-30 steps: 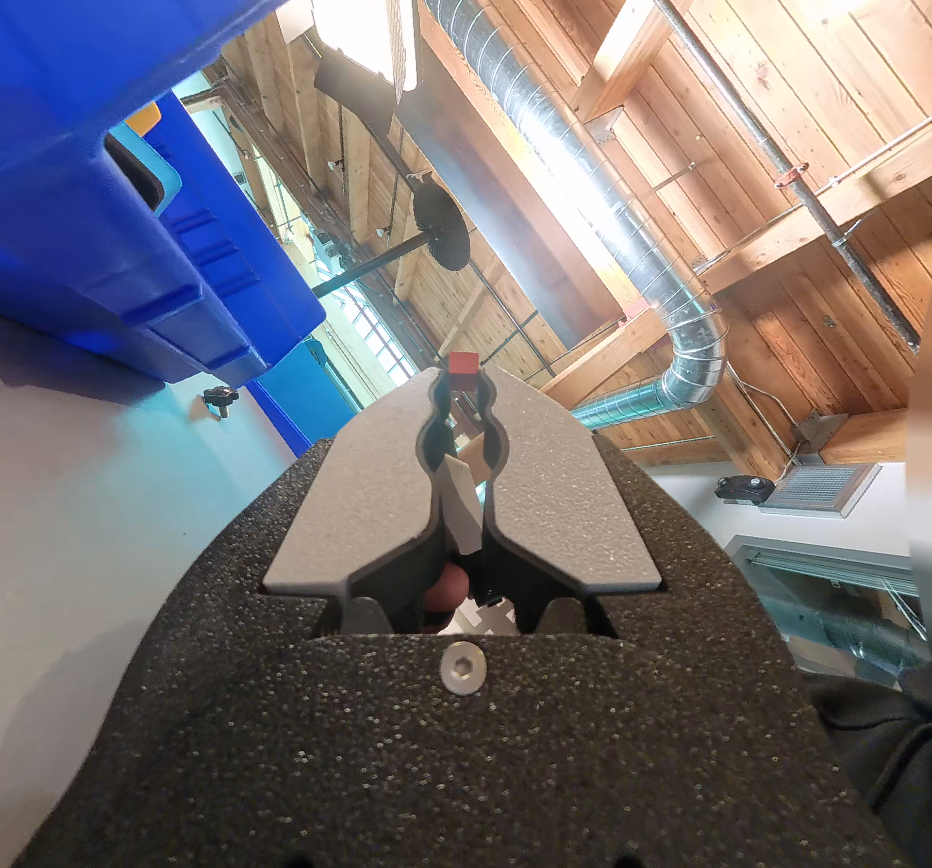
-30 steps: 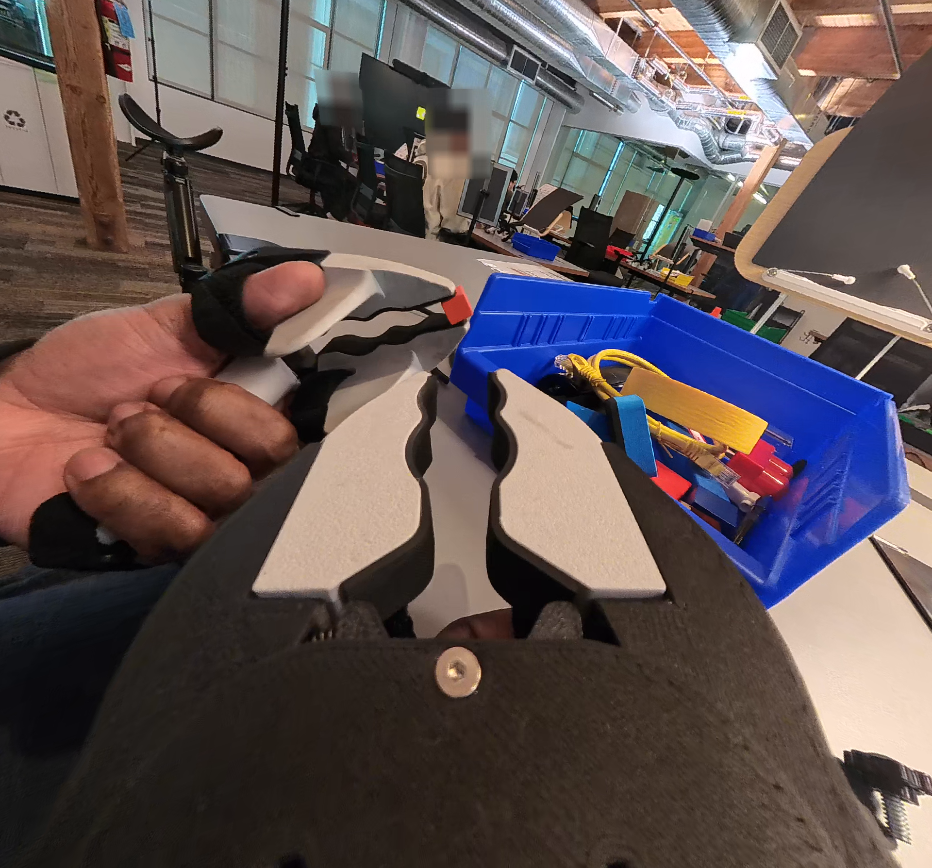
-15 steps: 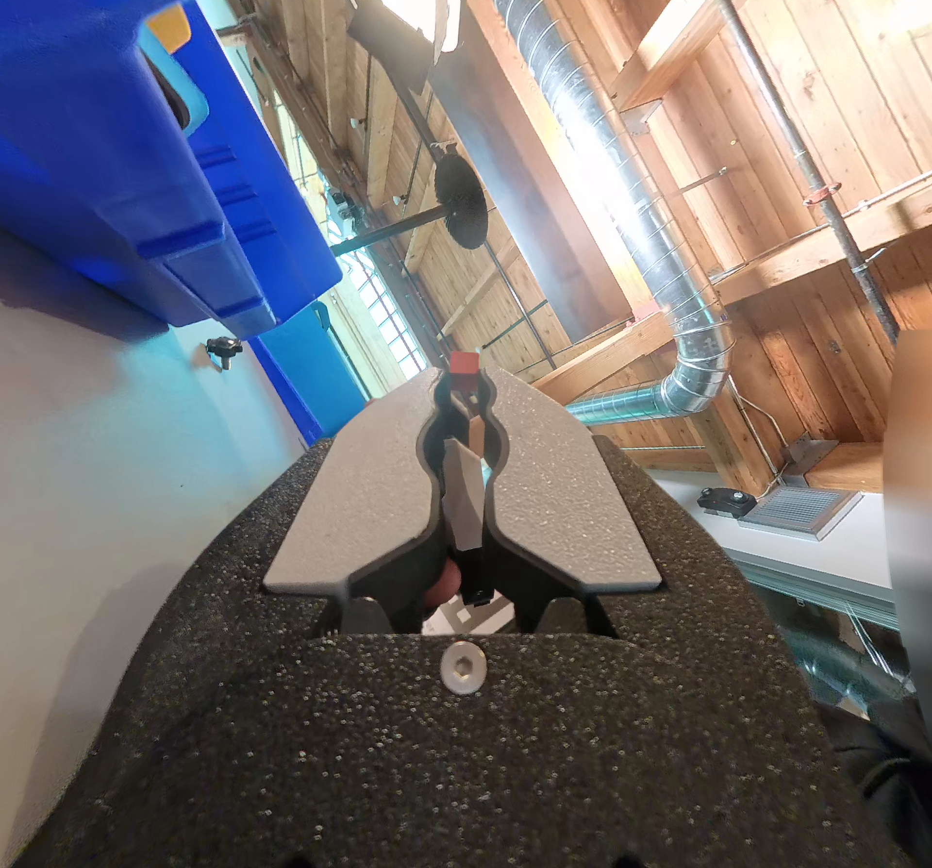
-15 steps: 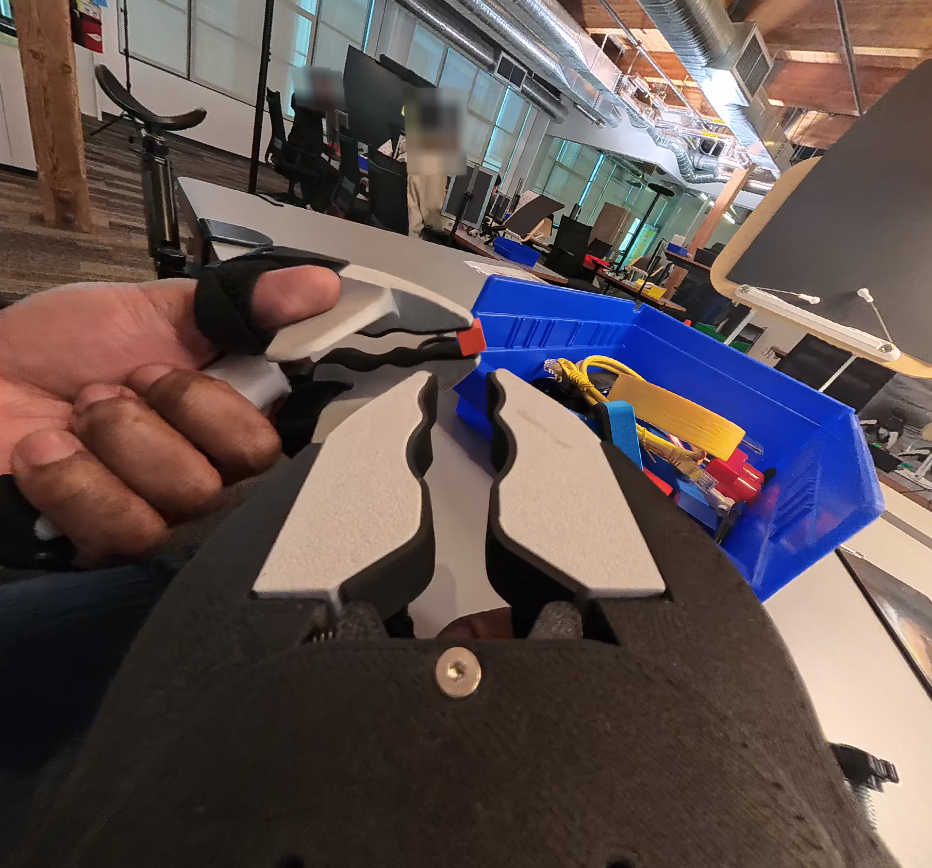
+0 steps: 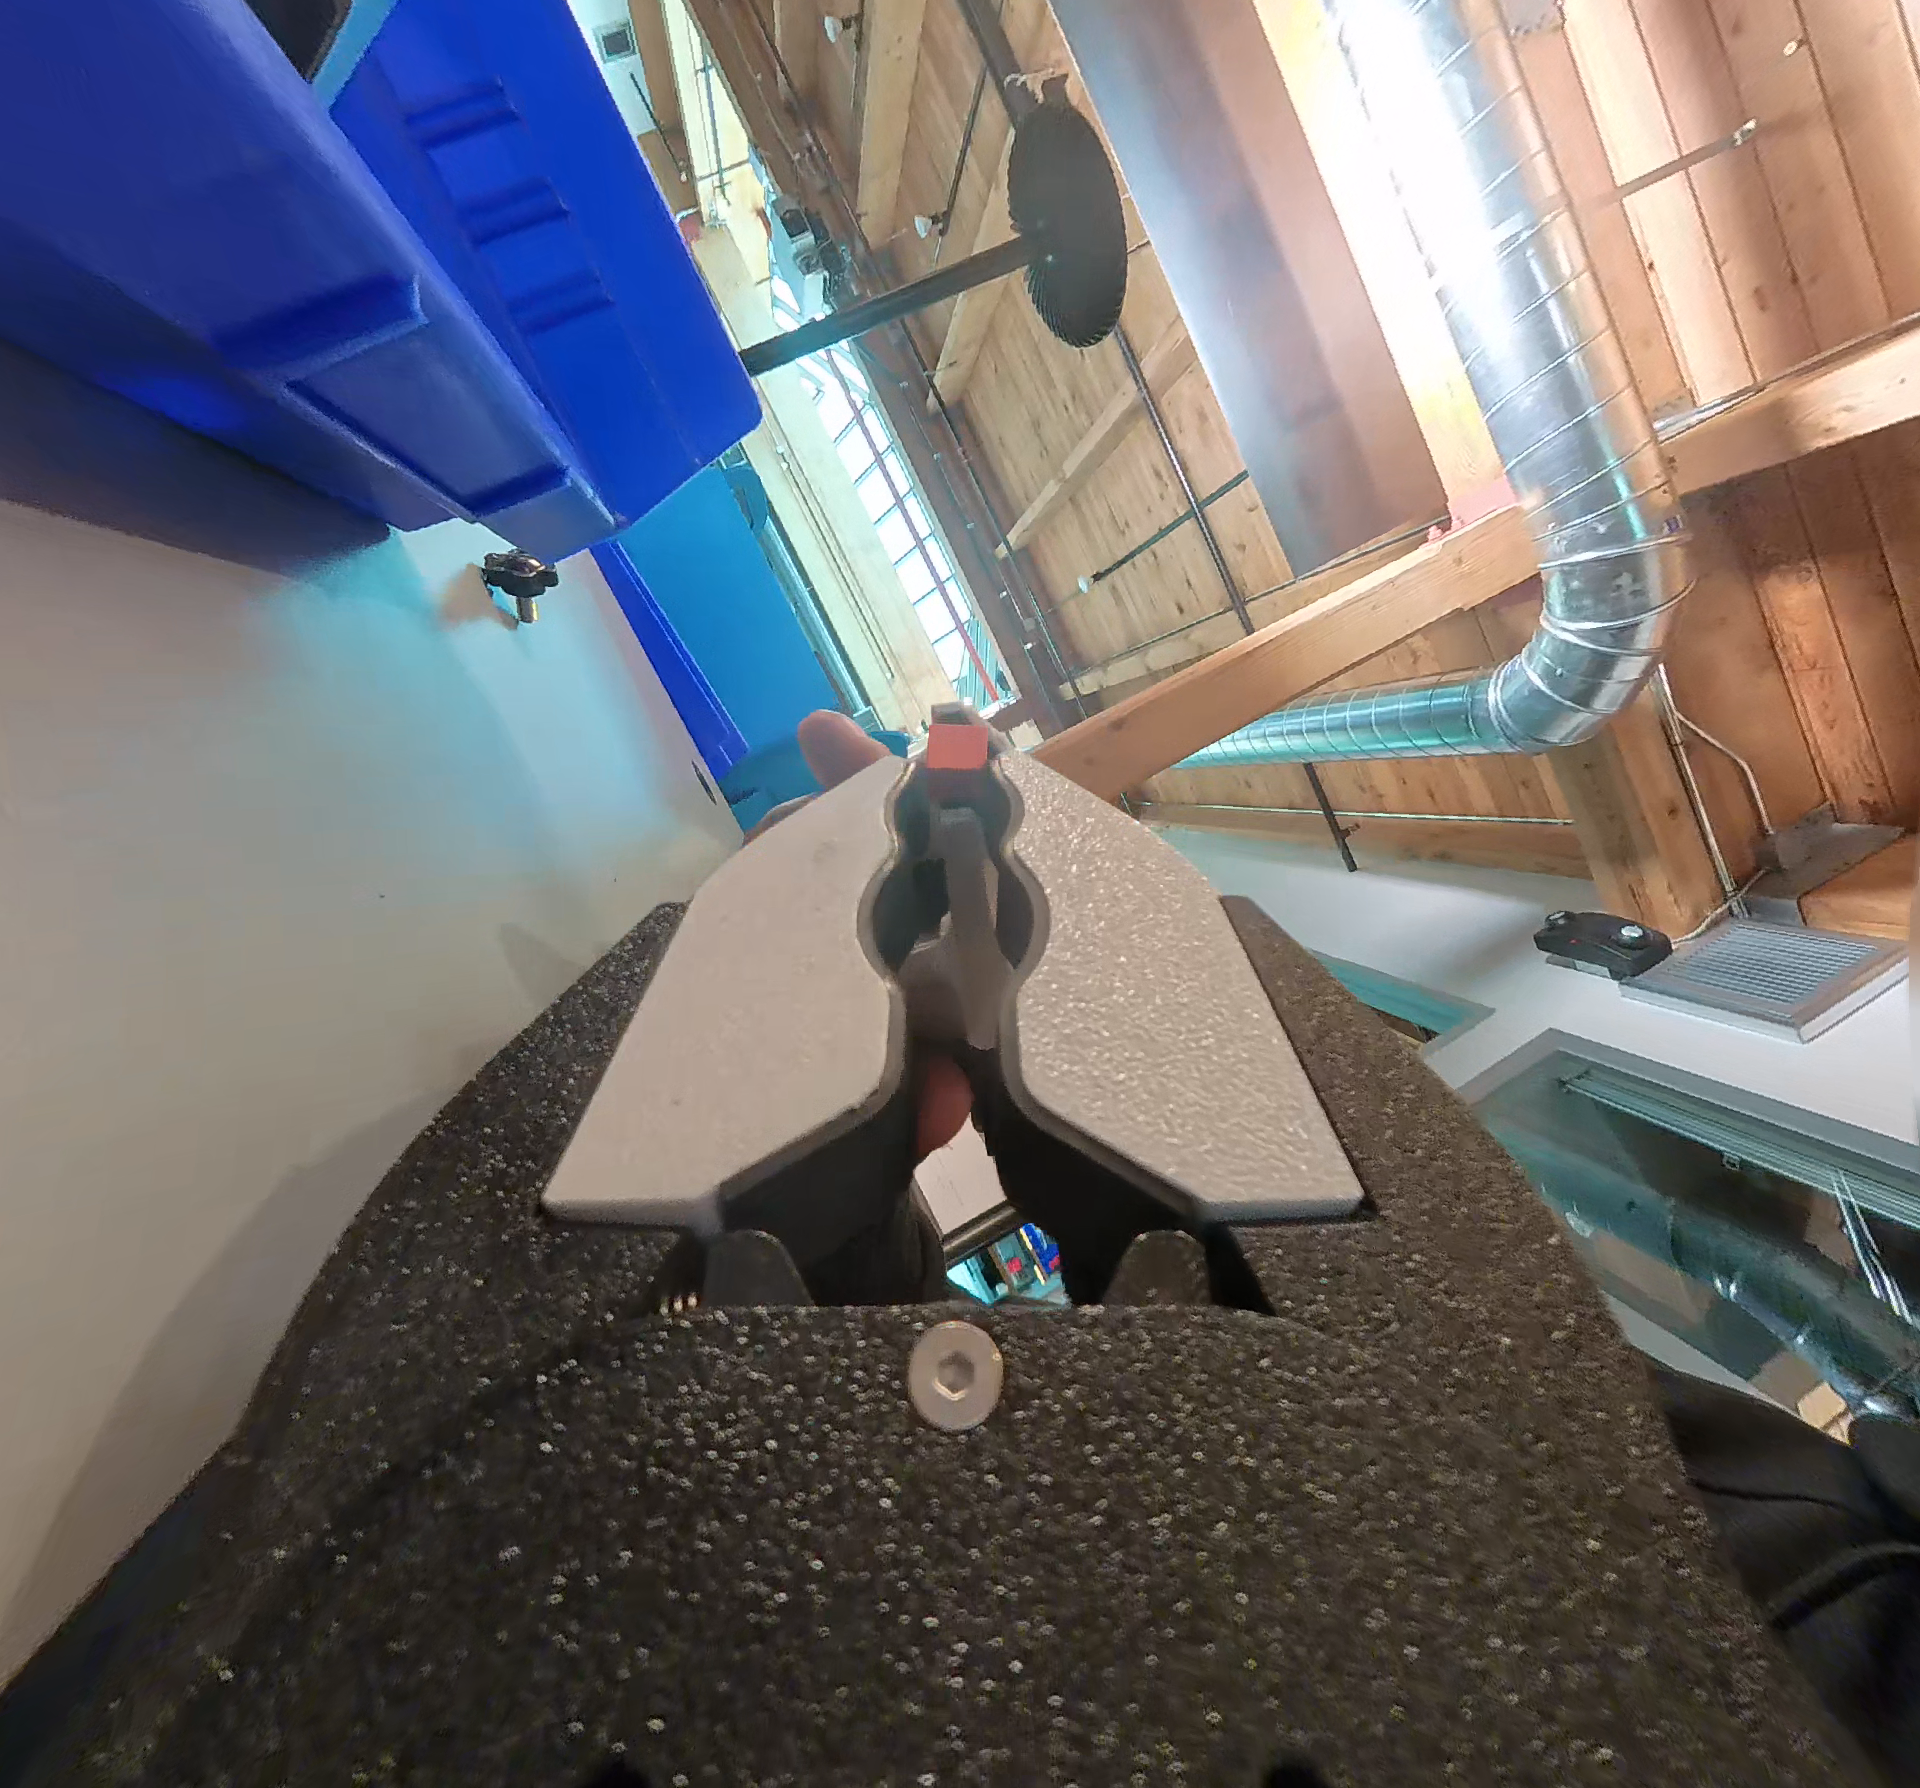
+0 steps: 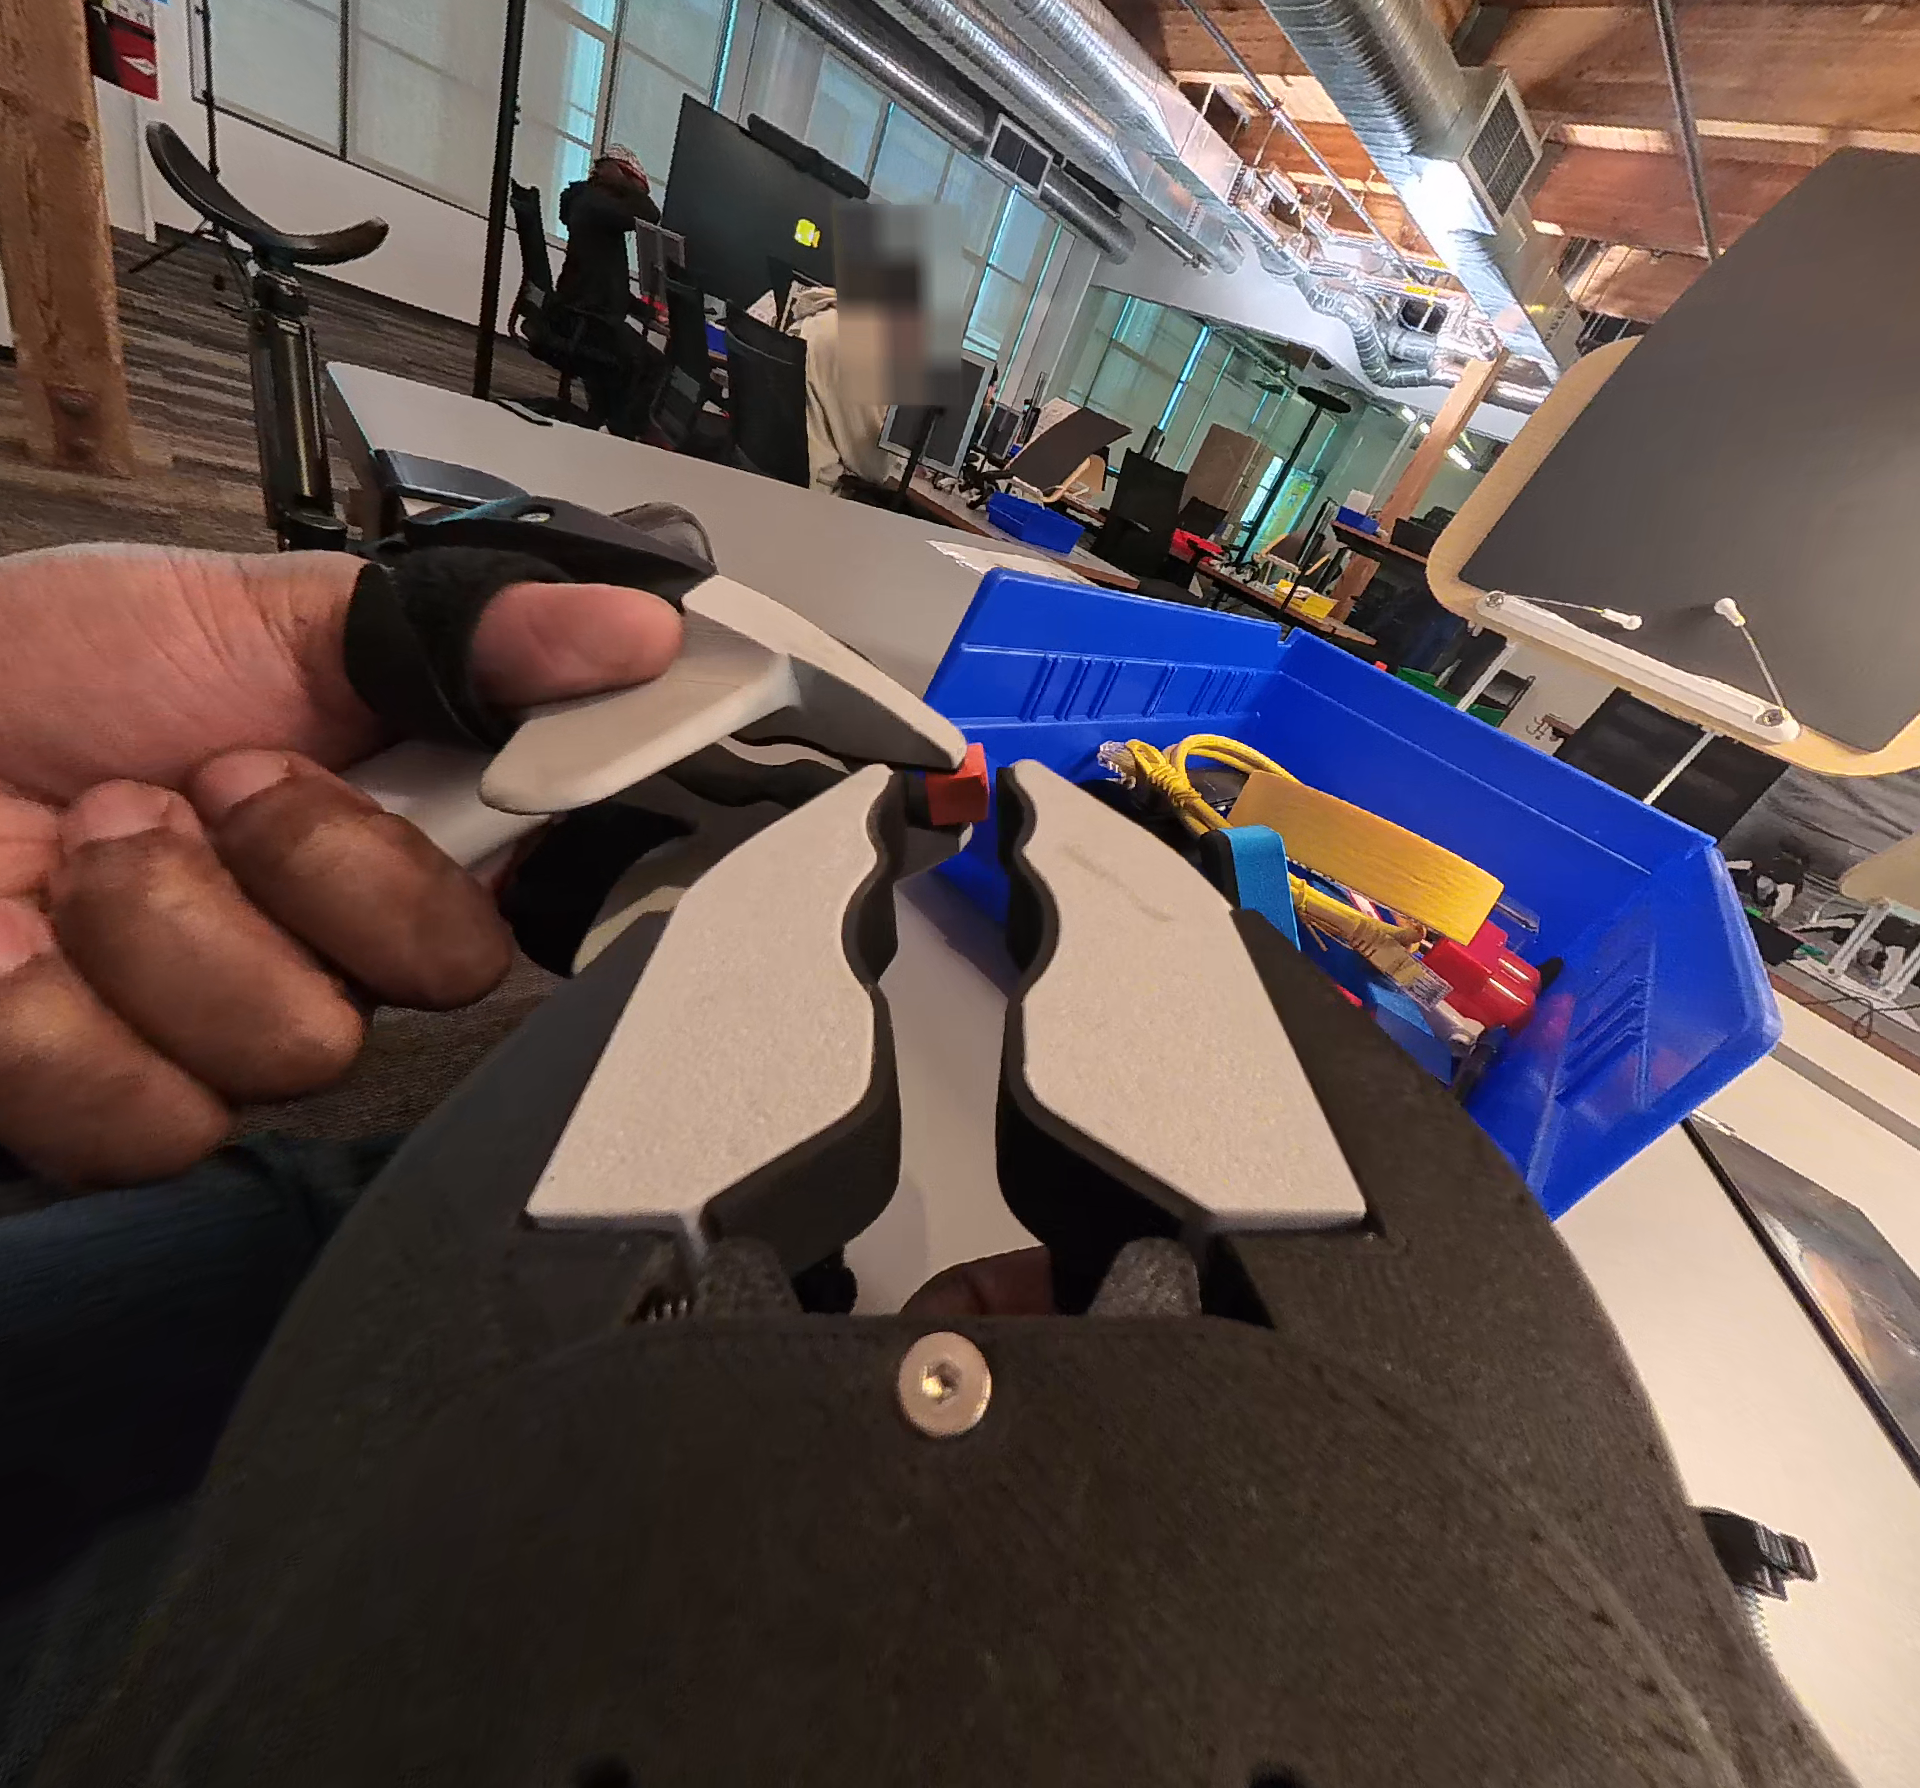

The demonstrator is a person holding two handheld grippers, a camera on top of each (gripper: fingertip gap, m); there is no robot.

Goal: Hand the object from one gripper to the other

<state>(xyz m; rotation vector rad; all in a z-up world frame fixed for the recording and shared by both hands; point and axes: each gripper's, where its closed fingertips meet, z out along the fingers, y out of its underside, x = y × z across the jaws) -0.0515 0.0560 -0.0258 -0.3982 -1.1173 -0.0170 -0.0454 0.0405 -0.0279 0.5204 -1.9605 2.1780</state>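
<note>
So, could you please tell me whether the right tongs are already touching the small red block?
Cannot tell. In the right wrist view the red block, held by the left tongs, sits between the open right tongs; a gap shows on one side, the other is unclear.

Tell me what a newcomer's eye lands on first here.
The small red block, pinched at the tip of the left tool, sits between the open fingers of the right tool. Just beyond stands a bright blue bin with yellow cables inside.
</note>
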